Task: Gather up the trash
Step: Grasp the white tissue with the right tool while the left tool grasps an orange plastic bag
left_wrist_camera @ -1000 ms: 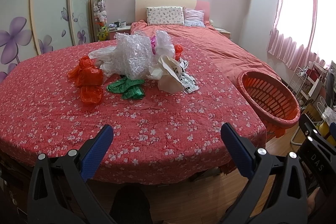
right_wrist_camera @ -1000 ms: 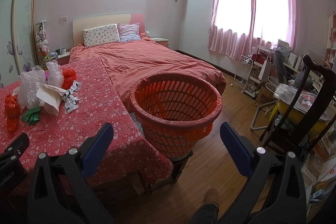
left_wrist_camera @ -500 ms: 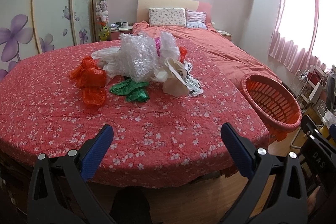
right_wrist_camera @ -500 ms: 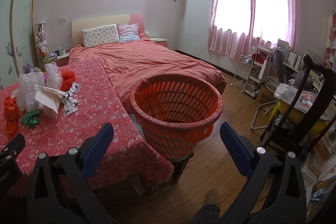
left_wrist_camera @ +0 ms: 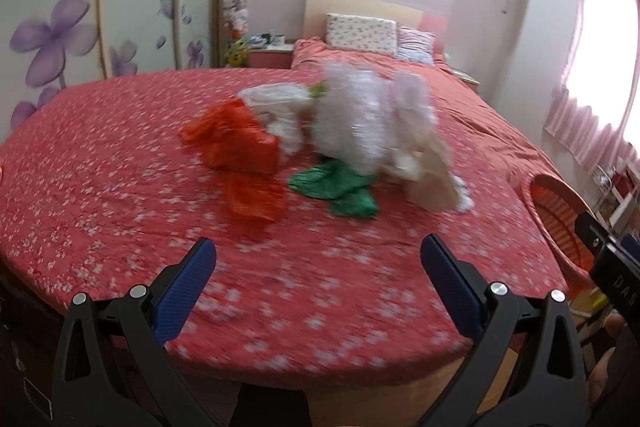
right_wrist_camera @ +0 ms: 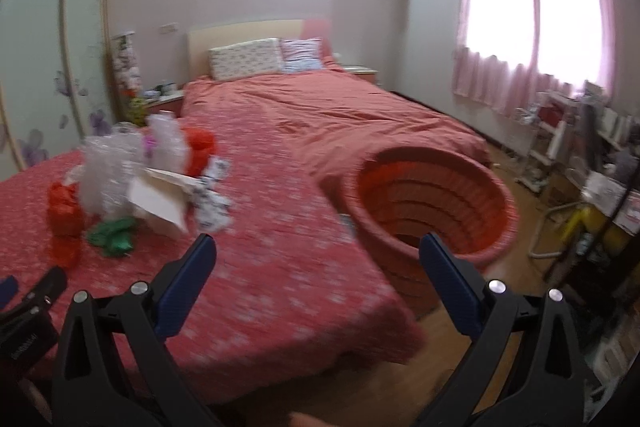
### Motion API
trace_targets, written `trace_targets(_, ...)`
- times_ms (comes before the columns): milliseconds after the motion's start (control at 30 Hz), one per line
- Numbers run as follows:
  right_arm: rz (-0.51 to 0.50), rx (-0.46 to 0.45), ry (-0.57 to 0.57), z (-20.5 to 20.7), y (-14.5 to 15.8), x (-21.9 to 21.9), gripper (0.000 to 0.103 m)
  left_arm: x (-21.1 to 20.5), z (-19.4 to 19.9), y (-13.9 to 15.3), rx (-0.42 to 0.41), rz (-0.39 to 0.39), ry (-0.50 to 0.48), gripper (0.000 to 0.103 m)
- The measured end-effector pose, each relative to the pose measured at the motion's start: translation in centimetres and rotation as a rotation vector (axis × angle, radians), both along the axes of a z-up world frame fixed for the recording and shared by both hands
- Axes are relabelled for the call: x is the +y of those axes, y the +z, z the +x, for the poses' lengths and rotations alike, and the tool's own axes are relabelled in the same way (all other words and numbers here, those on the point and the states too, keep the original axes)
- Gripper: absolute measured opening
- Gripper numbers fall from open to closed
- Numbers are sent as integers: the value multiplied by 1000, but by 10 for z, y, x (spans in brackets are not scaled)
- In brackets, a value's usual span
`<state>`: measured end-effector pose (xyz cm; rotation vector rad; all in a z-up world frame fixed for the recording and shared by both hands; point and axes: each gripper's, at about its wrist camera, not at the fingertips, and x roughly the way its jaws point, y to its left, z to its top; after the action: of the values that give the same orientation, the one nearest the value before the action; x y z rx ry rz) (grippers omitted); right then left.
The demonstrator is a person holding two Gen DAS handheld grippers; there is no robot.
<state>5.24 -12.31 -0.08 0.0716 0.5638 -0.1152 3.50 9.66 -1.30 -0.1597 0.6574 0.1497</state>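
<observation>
Pink bedroom, and up front a table under a red flowered cloth with the trash heaped mid-table: crumpled orange plastic bags, a crinkled green plastic bag, a big wad of clear bubble wrap and a beige paper bag. Left gripper has its blue fingers spread wide and empty over the near edge, and the heap lies straight ahead of it, orange and green pieces nearest. Right gripper is spread and empty too, aimed between table and the orange slatted plastic basket off the right edge, so I'd guess left grabs first
</observation>
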Motion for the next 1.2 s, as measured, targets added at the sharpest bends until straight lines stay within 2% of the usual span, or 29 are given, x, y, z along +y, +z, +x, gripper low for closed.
trace_targets(100, 71, 23, 84, 26, -1, 21, 99, 27, 8, -3, 9, 7, 59, 101)
trace_targets(233, 102, 27, 174, 54, -2, 52, 95, 58, 16, -1, -2, 19, 132, 101)
trace_targets(333, 99, 38, 238, 67, -5, 75, 88, 82, 27, -1, 10, 10, 174, 101)
trace_targets(433, 52, 50, 267, 78, -11, 96, 78, 98, 35, -3, 19, -29, 192, 101)
trace_targets(500, 20, 72, 266, 88, -19, 108, 68, 106, 41, -5, 22, -48, 197, 101)
trace_targets(633, -7, 118, 245, 111, -38, 115, 54, 109, 52, -4, 13, -47, 175, 97)
trace_targets(667, -12, 123, 240, 114, -40, 116, 45, 108, 56, -3, 10, -45, 163, 95)
trace_targets(700, -12, 129, 239, 115, -41, 113, 32, 107, 60, -2, 7, -42, 152, 94)
trace_targets(767, -4, 132, 248, 116, -43, 109, 15, 103, 68, -1, 6, -42, 131, 89)
trace_targets(833, 2, 120, 247, 114, -40, 105, 10, 100, 79, 0, 8, -46, 109, 85)
trace_targets(867, 8, 112, 249, 112, -38, 101, 4, 98, 82, 0, 10, -47, 100, 83)
trace_targets(1100, 24, 61, 232, 95, -26, 78, 3, 86, 111, -12, 85, -39, 44, 72)
trace_targets(1200, 27, 53, 218, 89, -24, 68, 3, 83, 116, -21, 125, -40, 40, 62)
